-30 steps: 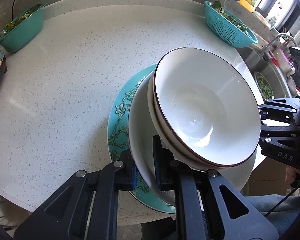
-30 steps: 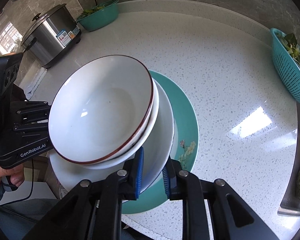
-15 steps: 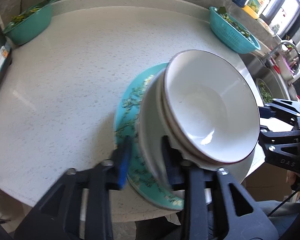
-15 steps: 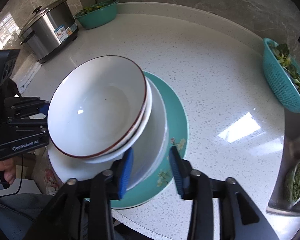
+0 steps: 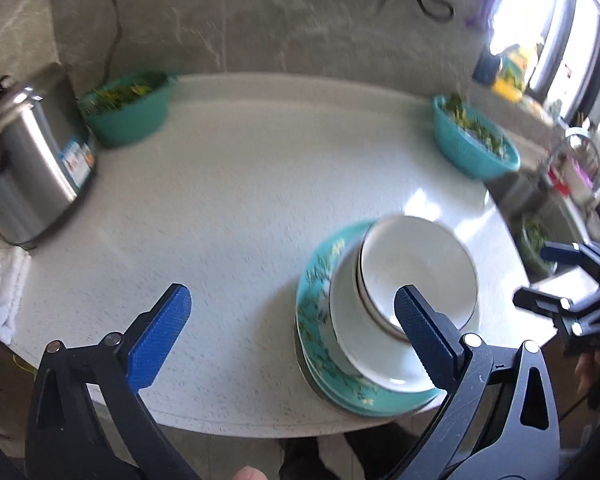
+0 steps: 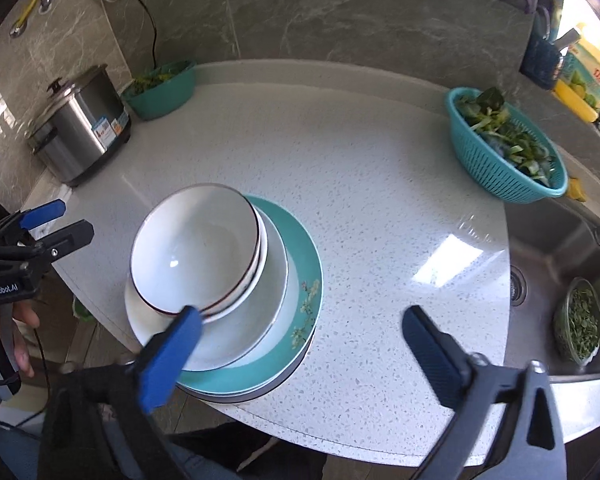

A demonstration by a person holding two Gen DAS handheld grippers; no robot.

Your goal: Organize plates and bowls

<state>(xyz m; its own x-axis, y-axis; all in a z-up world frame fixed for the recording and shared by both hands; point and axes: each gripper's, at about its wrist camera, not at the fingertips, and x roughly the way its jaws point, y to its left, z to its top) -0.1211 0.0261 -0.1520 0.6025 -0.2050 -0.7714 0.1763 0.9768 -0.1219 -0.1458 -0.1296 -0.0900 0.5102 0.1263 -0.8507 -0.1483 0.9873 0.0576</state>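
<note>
Left gripper (image 5: pixel 292 322): jaws spread wide, having just been opening, with nothing pinched; its right finger crosses in front of the stack in the left wrist view, while the pads press on nothing. Right gripper (image 6: pixel 300 344): jaws likewise spread, having just been opening, and empty; its left pad overlaps the bowls' near rim in the right wrist view, though contact cannot be confirmed and appears unlikely.

The stack stands free on the tabletop (image 6: pixel 380 184), near its front edge. From top to bottom: two nested white bowls with dark rims (image 6: pixel 198 250), a larger white bowl or deep plate (image 6: pixel 256 320), and a teal floral plate (image 6: pixel 306 296), with the rim of at least one more plate showing beneath it. The graded order, widest piece lowest, gives a stable base. The bowls sit off-centre toward the person's left, which is probably tolerable but reduces the margin against tipping.

Judgement: the stack appears released and the organizing step largely complete.

Open room: the tabletop behind and to the right of the stack is bare. A rice cooker (image 6: pixel 82 120) and a teal bowl of greens (image 6: pixel 162 86) occupy the far left corner; a teal colander of greens (image 6: pixel 508 148) stands at the far right, and the sink (image 6: pixel 548 248) borders the right edge.
</note>
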